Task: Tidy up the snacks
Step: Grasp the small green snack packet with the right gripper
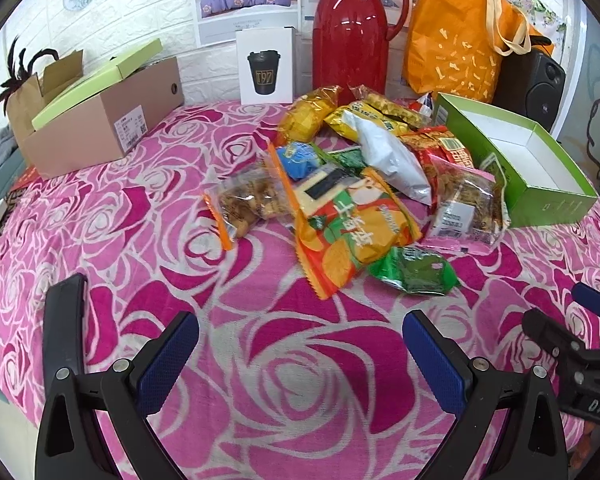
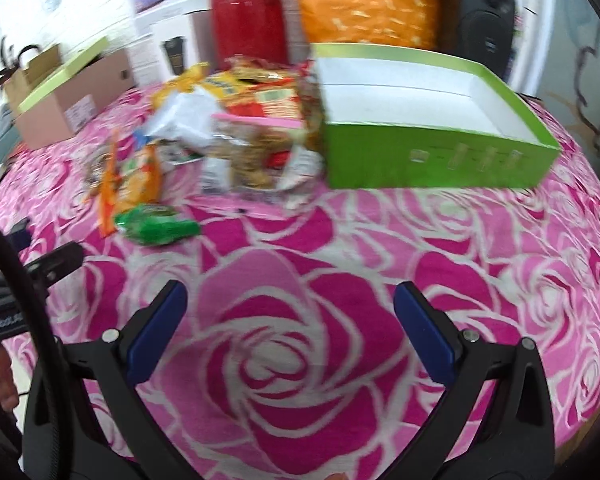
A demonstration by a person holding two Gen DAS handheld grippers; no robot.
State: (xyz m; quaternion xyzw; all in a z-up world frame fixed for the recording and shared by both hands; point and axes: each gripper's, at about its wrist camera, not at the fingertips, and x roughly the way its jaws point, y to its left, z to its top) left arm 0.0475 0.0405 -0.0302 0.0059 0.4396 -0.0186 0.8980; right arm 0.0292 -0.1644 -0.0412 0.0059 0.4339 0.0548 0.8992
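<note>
step in hand: nothing picked yet as far as I can tell. My guess is the job starts with a first packet going into the green box (image 1: pixel 556 200).

left gripper (image 1: pixel 300 344): fingers spread wide, nothing between them, hanging over bare blanket short of the pile.

right gripper (image 2: pixel 290 320): same deal, spread and empty, pointed roughly at the front wall of the green box.

snacks (image 1: pixel 360 184): heaped mid-table, touching the green box on its left side. The box is open with only its white floor showing.

how I'd do it: grab the loose stuff at the near edge first. The green packet (image 1: pixel 414 272) sits at the front, just touching the orange chip bag (image 1: pixel 352 236), so it should be an easy pinch. Go for a crimped seam, not the puffy middle, or it'll probably slip or crush.

watch out: the clear cookie bag (image 1: pixel 246 200) looks slick.

surface: pink rose blanket (image 1: pixel 260 380), soft and fuzzy, so pads may snag it if they dip too low.

room: red thermos (image 1: pixel 350 28), orange tote (image 1: pixel 460 32), black speaker (image 1: pixel 536 80) and a cardboard box (image 1: pixel 100 128) along the back, white brick wall behind.
</note>
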